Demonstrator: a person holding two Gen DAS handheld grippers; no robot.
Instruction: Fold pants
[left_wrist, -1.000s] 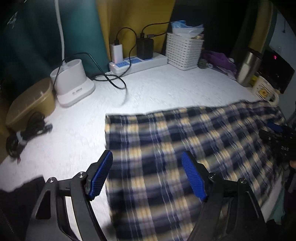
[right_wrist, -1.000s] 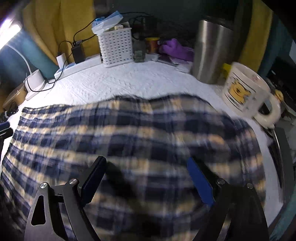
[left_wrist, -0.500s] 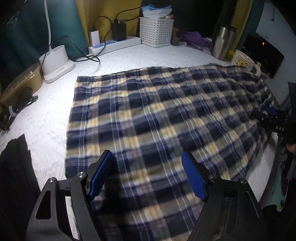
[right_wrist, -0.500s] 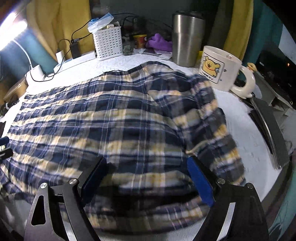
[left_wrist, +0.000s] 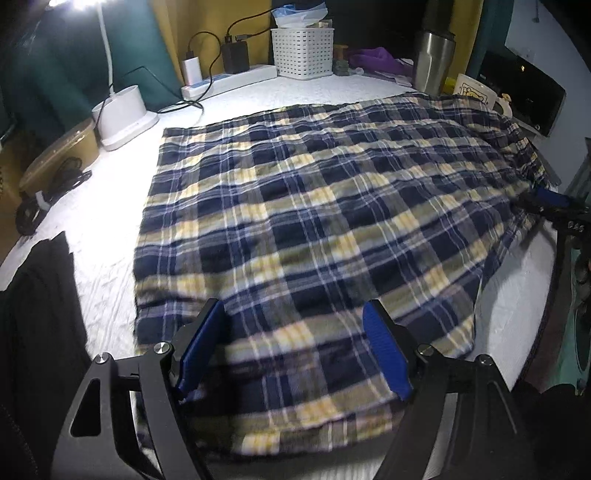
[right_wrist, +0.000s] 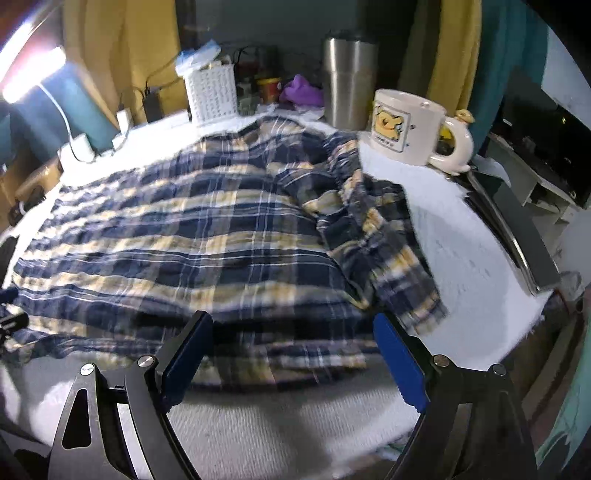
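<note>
The plaid pants (left_wrist: 314, 206), navy, yellow and white, lie spread flat across the white table (left_wrist: 110, 206). My left gripper (left_wrist: 295, 354) is open and empty, its blue pads just above the pants' near edge. My right gripper (right_wrist: 291, 358) is open and empty, hovering at the near edge of the pants (right_wrist: 207, 236), where the cloth is bunched and rumpled at the right end (right_wrist: 373, 221). The right gripper's tip also shows in the left wrist view (left_wrist: 550, 203), at the pants' far right end.
Along the back stand a lamp base (left_wrist: 123, 114), a power strip with chargers (left_wrist: 229, 77), a white basket (left_wrist: 303, 51) and a steel tumbler (right_wrist: 349, 77). A bear mug (right_wrist: 410, 129) stands beside the pants. A black garment (left_wrist: 40, 314) lies at the left edge. A dark tray (right_wrist: 517, 229) lies at the right.
Both grippers have pulled back toward the near edge and away from the table. The pants have been laid down flat, and much more of them shows now.
</note>
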